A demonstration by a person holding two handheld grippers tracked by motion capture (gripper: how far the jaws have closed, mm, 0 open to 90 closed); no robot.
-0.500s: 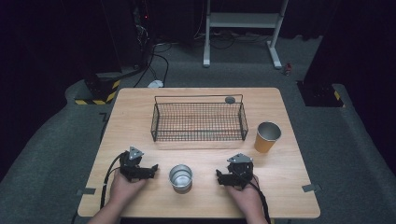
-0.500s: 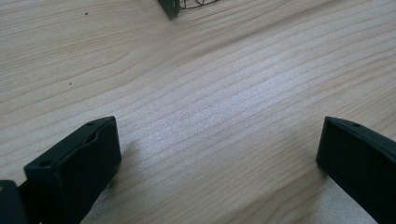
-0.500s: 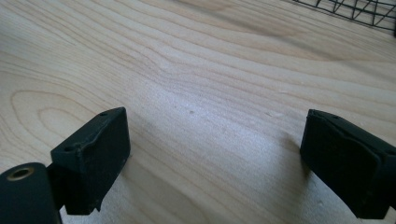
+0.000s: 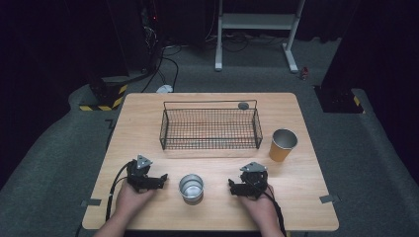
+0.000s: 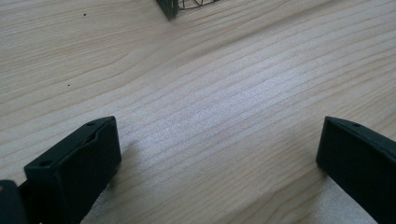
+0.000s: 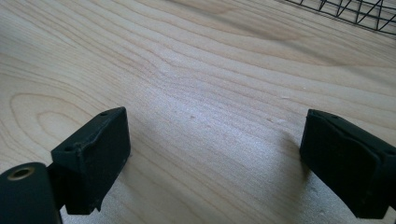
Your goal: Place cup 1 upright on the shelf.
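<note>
A person's hands hold both grippers low over the near part of the wooden table (image 4: 148, 128). My left gripper (image 4: 159, 179) points right toward a short silver cup (image 4: 191, 187) that stands between the two hands. My right gripper (image 4: 233, 186) points left toward the same cup. In the left gripper view my left gripper (image 5: 219, 154) has its jaws wide apart over bare wood. In the right gripper view my right gripper (image 6: 215, 154) is likewise open with only wood between its jaws. Neither touches the cup.
A black wire basket (image 4: 210, 129) stands at the table's middle, with a small dark round object (image 4: 243, 105) behind its far right corner. A tan cup (image 4: 283, 144) stands to the basket's right. Cables trail on the floor beyond the table.
</note>
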